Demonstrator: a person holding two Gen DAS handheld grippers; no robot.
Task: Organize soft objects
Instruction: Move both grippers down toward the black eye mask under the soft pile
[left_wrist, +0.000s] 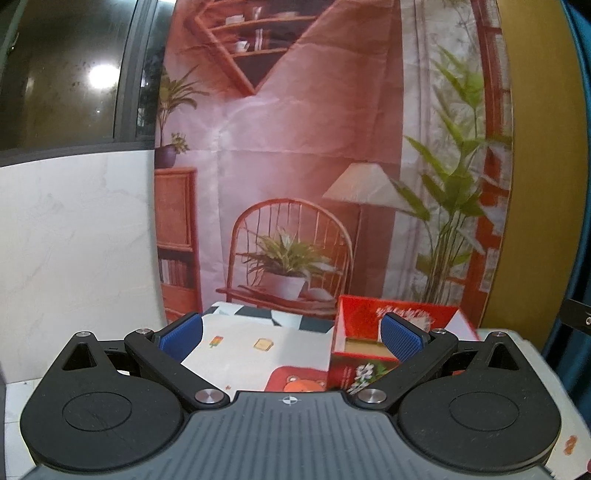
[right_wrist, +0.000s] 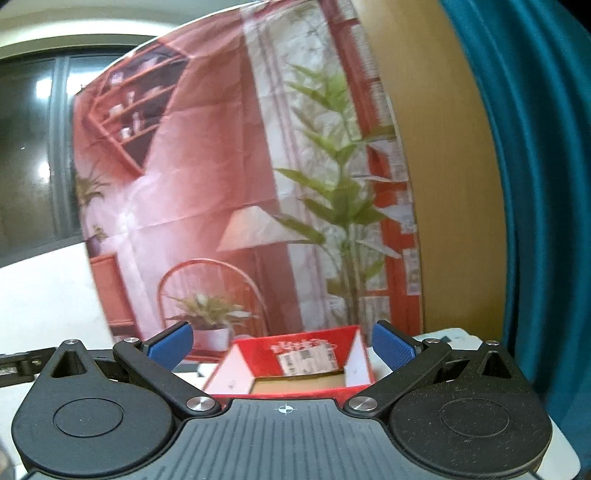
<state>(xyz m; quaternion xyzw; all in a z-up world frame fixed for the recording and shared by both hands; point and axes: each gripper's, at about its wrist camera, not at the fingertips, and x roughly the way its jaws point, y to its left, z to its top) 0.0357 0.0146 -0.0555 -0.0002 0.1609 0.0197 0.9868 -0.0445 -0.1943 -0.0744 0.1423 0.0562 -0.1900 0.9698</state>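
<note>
Two tools: left tool and right tool, both spread wide, gripping nothing.
Red cardboard box: open-topped, on counter, just beyond right tool, far-right of left.
Bear-print cloth: flat, near, left of box.

**Red box, open and empty**

Red cardboard box sits upright on table, top open. White inner side walls, brown floor visible, printed label on rear inner wall. Floral print on outer front. No contents seen inside.
</note>
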